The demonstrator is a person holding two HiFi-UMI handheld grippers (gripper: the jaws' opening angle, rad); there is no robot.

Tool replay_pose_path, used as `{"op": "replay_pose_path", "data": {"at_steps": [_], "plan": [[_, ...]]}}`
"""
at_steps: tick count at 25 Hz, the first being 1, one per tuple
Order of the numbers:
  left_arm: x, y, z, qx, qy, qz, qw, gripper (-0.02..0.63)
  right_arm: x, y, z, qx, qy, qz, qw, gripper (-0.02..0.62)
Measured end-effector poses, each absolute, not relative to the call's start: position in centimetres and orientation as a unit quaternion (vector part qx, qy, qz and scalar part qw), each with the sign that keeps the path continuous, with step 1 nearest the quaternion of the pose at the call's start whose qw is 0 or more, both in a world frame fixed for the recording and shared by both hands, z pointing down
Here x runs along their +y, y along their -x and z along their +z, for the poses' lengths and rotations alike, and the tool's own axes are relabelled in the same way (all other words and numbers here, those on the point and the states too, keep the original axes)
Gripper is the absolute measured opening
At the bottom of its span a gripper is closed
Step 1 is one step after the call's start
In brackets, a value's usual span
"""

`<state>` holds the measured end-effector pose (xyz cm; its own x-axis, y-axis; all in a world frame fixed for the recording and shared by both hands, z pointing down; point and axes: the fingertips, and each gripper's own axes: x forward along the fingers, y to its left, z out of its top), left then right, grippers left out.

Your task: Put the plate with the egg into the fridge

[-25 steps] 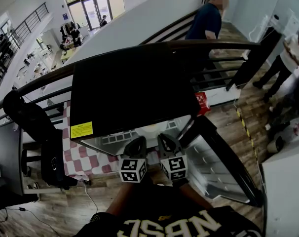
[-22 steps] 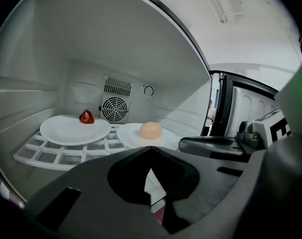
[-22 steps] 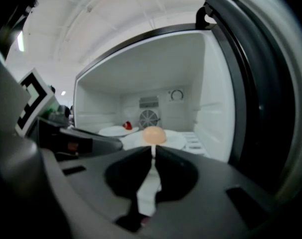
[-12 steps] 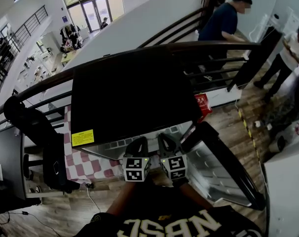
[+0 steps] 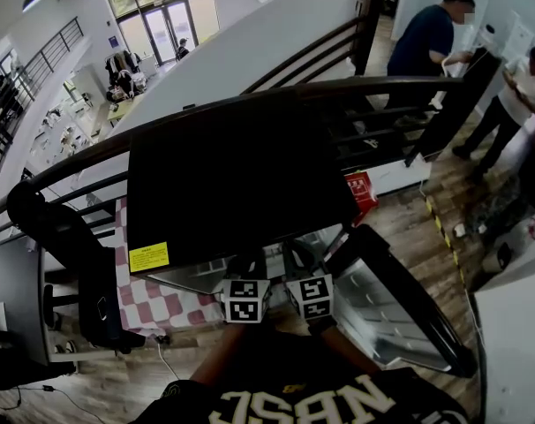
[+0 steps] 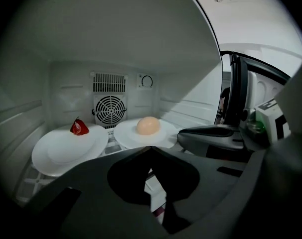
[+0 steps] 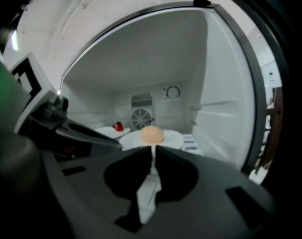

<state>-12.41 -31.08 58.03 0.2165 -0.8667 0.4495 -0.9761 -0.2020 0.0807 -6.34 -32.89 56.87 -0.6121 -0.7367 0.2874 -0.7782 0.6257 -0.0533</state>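
The small black fridge (image 5: 241,175) stands open, its door (image 5: 400,299) swung out to the right. On its shelf a white plate (image 6: 163,138) carries the tan egg (image 6: 147,125). Left of it, a second white plate (image 6: 56,156) holds a small red thing (image 6: 79,127). My left gripper (image 6: 150,149) is shut and empty, a little short of the egg plate. My right gripper (image 7: 152,148) is also shut, its tips right at the near rim of that plate (image 7: 173,139), below the egg (image 7: 151,134). I cannot tell whether it touches. In the head view only the two marker cubes (image 5: 245,299) show clearly under the fridge's top edge.
A round fan grille (image 6: 110,109) and a dial (image 6: 147,81) sit on the fridge's back wall. Outside are a black chair (image 5: 64,237) at left, a red-checked cloth (image 5: 153,303), a curved railing (image 5: 73,162), a red box (image 5: 363,191) and people standing at back right (image 5: 426,42).
Both grippers have edged forward into the fridge opening, so their fingers are now mostly hidden under its top edge. The person in the background has walked to the right.
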Motion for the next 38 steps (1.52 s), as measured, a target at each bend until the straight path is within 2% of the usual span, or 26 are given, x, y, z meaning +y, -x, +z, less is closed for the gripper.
{"op": "replay_pose_path", "data": {"at_steps": [9,26,38], "plan": [[-30.6,11.6,57.7,-0.6,-0.765,0.13,0.195,0.02,-32.8,5.8,56.6,-0.893,-0.427,0.082,0.117,0.037],[-19.1,9.7,51.7,-0.65,-0.747,0.035,0.135,0.02,-21.1,1.2,52.7,-0.915,-0.391,0.075,0.064,0.035],[-12.6,6.6,49.7,-0.66,-0.744,-0.001,0.109,0.02,-15.3,-1.5,51.5,-0.925,-0.371,0.061,0.058,0.031]]}}
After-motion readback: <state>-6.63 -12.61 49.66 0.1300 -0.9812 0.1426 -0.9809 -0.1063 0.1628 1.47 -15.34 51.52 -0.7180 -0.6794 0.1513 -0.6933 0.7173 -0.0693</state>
